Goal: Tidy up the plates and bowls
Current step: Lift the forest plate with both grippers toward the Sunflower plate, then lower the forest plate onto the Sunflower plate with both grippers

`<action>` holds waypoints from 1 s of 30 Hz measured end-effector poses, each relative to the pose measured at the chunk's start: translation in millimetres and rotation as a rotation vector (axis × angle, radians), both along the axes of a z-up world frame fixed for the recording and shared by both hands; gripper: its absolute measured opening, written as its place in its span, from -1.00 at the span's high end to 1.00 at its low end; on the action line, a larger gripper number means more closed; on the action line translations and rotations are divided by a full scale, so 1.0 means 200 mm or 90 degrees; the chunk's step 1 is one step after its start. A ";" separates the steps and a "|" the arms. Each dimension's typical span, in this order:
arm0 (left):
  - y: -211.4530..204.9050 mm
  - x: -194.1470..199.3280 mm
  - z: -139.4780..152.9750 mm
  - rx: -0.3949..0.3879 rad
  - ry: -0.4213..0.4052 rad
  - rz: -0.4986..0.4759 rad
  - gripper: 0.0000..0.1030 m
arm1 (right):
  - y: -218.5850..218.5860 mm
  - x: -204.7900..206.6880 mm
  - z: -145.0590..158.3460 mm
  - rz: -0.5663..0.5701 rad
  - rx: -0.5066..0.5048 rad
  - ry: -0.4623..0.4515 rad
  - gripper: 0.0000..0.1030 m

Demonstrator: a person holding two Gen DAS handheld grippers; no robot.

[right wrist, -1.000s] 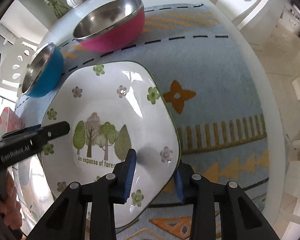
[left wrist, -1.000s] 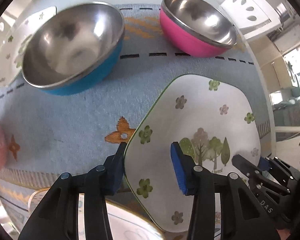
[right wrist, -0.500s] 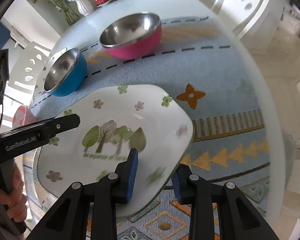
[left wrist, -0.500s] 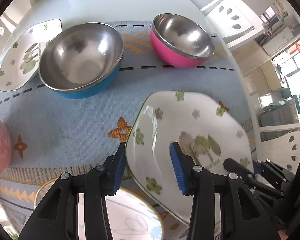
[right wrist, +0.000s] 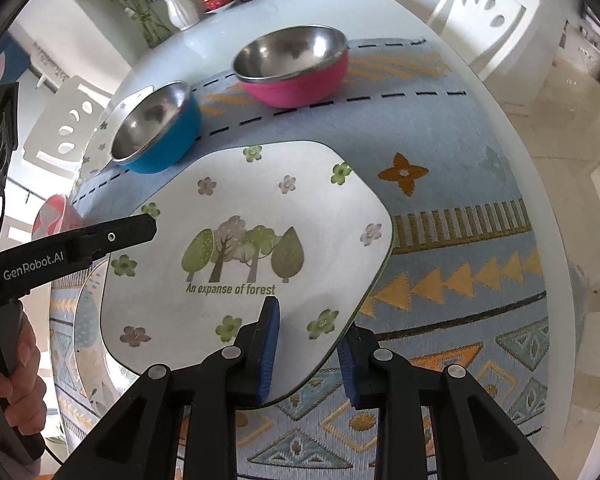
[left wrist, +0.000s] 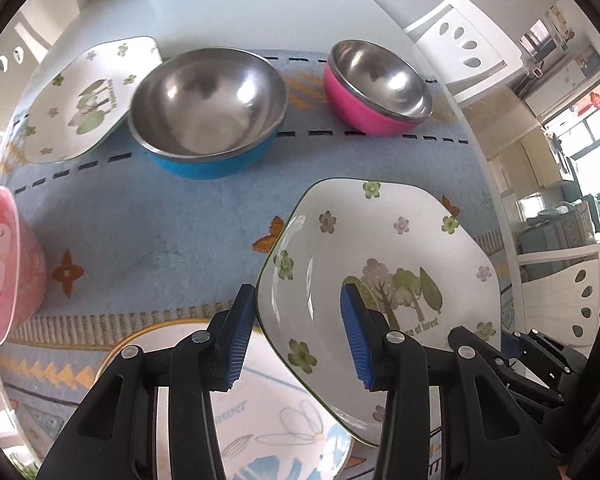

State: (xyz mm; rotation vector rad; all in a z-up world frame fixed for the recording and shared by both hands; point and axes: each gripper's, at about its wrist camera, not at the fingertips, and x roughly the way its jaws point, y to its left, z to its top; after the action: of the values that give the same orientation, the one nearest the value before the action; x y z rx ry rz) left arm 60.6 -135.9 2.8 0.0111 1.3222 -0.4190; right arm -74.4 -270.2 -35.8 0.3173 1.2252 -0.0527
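White forest-print plate held between two hand-held grippers above the tabletop.

The white, rounded ceramic plate [right wrist: 244, 248] is gripped at opposite rims: the left hand-held gripper [left wrist: 298, 336] and the right hand-held gripper [right wrist: 306, 354], whose jaws have just been closing, are each clamped on its edge. It is held tilted over the blue patterned mat [right wrist: 452, 152].

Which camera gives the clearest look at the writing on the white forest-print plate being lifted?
The right wrist view: the white forest-print plate faces it squarely, with "An expanse of forest" fully readable. In the left wrist view that plate is tilted and black tool fingers hide most of the wording.
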 end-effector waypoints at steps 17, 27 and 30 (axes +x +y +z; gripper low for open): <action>0.22 -0.30 0.26 -0.032 -0.096 -0.043 0.40 | 0.49 -0.01 0.13 0.160 -0.048 -0.027 0.65; 0.61 -0.25 0.01 0.035 -0.020 0.087 0.40 | 0.51 0.00 -0.10 0.123 0.006 0.061 0.96; 0.68 -0.28 -0.02 0.050 -0.016 0.095 0.40 | 0.54 0.00 -0.11 0.139 -0.013 0.069 0.96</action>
State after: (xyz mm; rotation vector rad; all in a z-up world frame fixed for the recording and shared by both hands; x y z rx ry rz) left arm 4.4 -0.3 -2.0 -0.0171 1.3047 -0.2392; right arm -73.9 -161.7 -57.5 0.1621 1.3601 0.1071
